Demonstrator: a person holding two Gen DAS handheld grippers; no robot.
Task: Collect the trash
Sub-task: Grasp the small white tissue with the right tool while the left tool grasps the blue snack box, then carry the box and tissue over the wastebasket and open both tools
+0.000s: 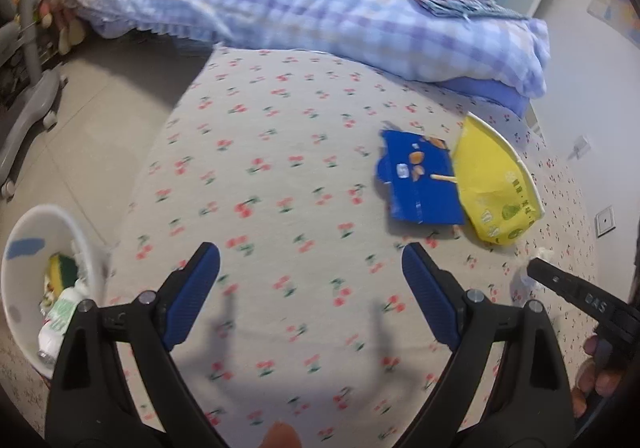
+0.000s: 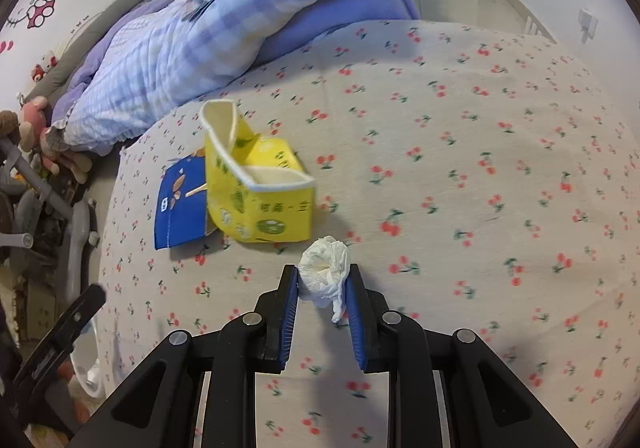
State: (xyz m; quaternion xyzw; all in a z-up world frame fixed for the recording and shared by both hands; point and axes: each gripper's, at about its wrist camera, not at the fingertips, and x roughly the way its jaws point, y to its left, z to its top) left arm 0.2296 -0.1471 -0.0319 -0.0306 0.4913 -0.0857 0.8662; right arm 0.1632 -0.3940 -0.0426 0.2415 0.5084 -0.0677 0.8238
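Trash on bedsheet [image 2: 460, 128]: one blue wrapper [image 2: 180, 204], one yellow carton [image 2: 260, 204], one crumpled tissue [image 2: 324, 272] pinched by right gripper [image 2: 322, 280]. Left gripper [image 1: 310, 268] is spread, empty; white bin [image 1: 24, 232] beside it.

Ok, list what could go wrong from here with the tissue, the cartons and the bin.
1. The right gripper pinches the crumpled tissue only at its jaw tips; the soft wad could slip out on the way to the white bin.
2. The yellow carton stands open and leans on the blue carton; lifting one may topple the other or spill leftovers onto the cherry-print sheet.
3. The left gripper hangs open nearby; the two could collide.
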